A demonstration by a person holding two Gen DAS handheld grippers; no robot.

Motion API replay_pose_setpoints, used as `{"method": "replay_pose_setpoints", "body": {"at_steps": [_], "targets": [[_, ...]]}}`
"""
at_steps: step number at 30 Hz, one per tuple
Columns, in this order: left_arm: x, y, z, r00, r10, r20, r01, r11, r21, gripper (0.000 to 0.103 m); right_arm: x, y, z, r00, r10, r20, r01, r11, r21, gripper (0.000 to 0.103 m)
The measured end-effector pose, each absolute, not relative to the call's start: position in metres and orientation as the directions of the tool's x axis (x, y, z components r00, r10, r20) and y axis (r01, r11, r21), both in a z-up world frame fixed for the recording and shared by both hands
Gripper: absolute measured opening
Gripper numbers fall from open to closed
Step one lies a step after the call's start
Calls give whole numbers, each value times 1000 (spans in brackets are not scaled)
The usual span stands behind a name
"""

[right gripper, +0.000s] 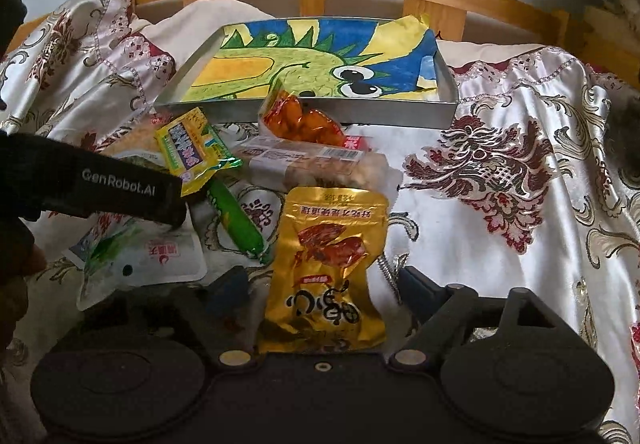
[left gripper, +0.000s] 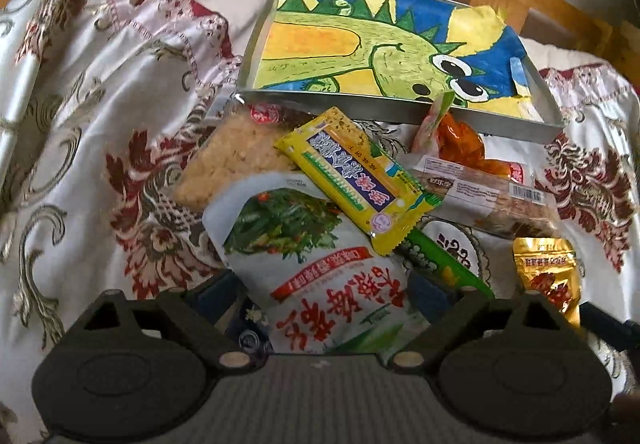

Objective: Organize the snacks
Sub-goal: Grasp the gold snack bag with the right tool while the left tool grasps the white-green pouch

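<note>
Gold foil marks the packet (right gripper: 326, 272) framed between the spread fingers of the right hand-held gripper (right gripper: 320, 284), apparently lined up for a pick. The left hand-held gripper (left gripper: 320, 296), also wide open, is set around a white vegetable pouch (left gripper: 316, 264). Other snacks are heaped on the bed (right gripper: 500, 244) just near the picture-lined tray (right gripper: 312, 107), probably their destination. "GenRobot.AI" is readable on one gripper.

The left claw's body (right gripper: 100, 187) is covering the white pouch's (right gripper: 160, 256) upper half at nine o'clock; the rice-cake pack (left gripper: 236, 155) is hiding under the yellow packet (left gripper: 352, 171).
</note>
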State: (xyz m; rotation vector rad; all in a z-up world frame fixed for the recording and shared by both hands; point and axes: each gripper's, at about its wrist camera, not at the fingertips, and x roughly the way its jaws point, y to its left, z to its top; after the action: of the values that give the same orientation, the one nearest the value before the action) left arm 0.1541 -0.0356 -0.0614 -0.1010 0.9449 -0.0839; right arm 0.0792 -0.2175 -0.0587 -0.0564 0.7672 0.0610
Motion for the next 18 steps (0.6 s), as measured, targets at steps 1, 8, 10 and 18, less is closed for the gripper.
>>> {"method": "replay_pose_setpoints", "body": {"at_steps": [1,8,10,18], "targets": [[153,-34,-62,580,-126,-805,27,990,-136,92,79,-216,-59,717,34,-697,-75,997,-28,81],[150,-20,-65,577,-187,-795,39,979,-201,85,75,-214,-60,707,60,-704,-76,997,8,63],[149,-17,-64,576,-199,-793,47,976,-211,82,73,-215,-59,707,69,-704,-76,997,22,58],[131,0,-62,565,-282,-776,76,954,-291,73,68,-212,-57,710,86,-698,-89,996,32,53]]}}
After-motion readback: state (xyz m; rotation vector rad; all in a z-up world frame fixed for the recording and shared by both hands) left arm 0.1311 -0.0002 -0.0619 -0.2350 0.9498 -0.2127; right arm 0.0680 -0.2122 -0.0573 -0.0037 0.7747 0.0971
